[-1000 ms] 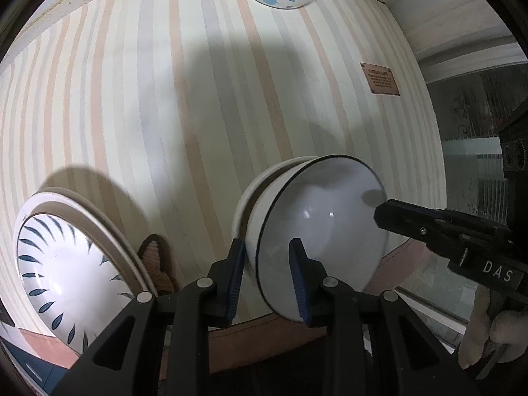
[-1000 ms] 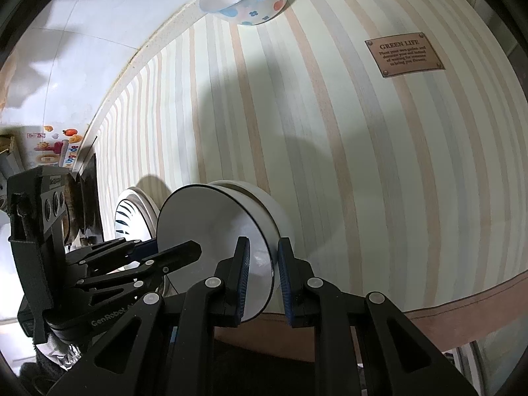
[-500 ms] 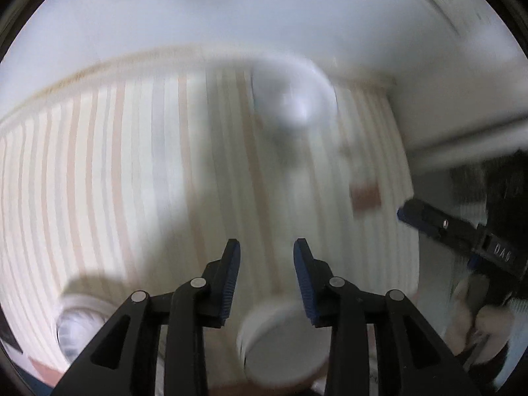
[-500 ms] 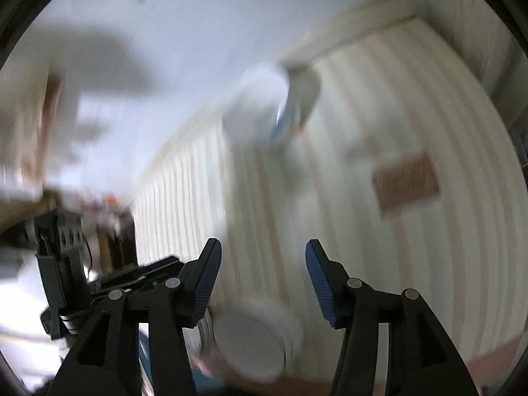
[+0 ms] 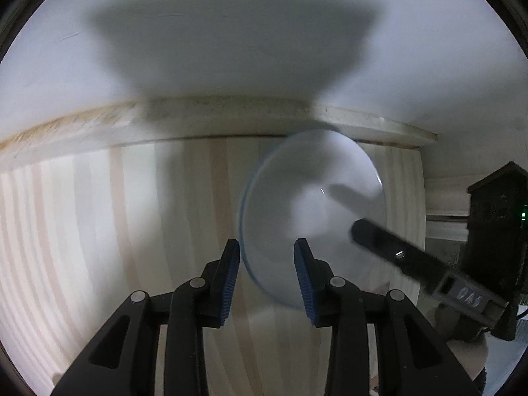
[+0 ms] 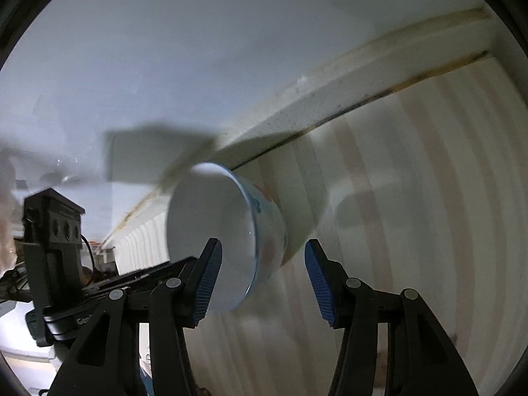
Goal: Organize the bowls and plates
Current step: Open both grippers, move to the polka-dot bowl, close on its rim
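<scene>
With the black-rimmed bowl released, both grippers, left gripper [image 5: 266,275] and right gripper [image 6: 262,282], now flank the spotted bowl [image 6: 231,231], jaws apart, right narrowing, gripping nothing.

Dim, motion-blurred fisheye views with dark rounded corners; a broad shadow [image 5: 237,43] darkens the wall [image 5: 66,66].

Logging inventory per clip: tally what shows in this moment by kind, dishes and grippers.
Bowls: 1, the patterned bowl on the striped tablecloth.
Plates: 0 in view.
Grippers: 2, left gripper and right gripper, each with open jaws astride the bowl's rim.
Total: 3.
</scene>
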The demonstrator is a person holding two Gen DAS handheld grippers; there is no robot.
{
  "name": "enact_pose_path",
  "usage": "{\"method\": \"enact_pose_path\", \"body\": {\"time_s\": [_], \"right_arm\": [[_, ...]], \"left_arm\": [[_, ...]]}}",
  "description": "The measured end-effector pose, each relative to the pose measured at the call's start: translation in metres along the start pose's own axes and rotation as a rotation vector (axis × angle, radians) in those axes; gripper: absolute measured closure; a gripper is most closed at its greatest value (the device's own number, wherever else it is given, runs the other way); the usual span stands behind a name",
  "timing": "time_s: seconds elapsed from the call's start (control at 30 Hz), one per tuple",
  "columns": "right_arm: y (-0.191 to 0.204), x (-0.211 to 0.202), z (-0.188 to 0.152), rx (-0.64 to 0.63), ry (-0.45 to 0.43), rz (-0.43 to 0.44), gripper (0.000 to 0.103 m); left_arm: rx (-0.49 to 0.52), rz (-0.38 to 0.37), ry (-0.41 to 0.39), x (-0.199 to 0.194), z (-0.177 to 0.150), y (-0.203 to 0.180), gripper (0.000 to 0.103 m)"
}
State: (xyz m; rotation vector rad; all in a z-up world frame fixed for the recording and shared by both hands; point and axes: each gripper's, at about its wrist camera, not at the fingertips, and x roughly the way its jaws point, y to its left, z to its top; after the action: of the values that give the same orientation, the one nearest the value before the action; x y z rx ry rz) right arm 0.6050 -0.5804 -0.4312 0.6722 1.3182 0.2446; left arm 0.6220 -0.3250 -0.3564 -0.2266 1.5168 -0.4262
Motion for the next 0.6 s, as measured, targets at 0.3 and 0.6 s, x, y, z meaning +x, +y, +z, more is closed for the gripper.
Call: {"method": "enact_pose_path", "body": {"time_s": [0.3,0.6], "right_arm": [[-0.018,0.023,0.005,0.048,0.041,0.051,0.073],[-0.03,0.009,0.006,0.062,0.035,0.082,0.074]], "left_arm": [[-0.016,-0.062,0.004,0.016,0.02,0.015,0.072],[-0.002,-0.09,0.0,0.002,0.016,0.02,0.072]]}}
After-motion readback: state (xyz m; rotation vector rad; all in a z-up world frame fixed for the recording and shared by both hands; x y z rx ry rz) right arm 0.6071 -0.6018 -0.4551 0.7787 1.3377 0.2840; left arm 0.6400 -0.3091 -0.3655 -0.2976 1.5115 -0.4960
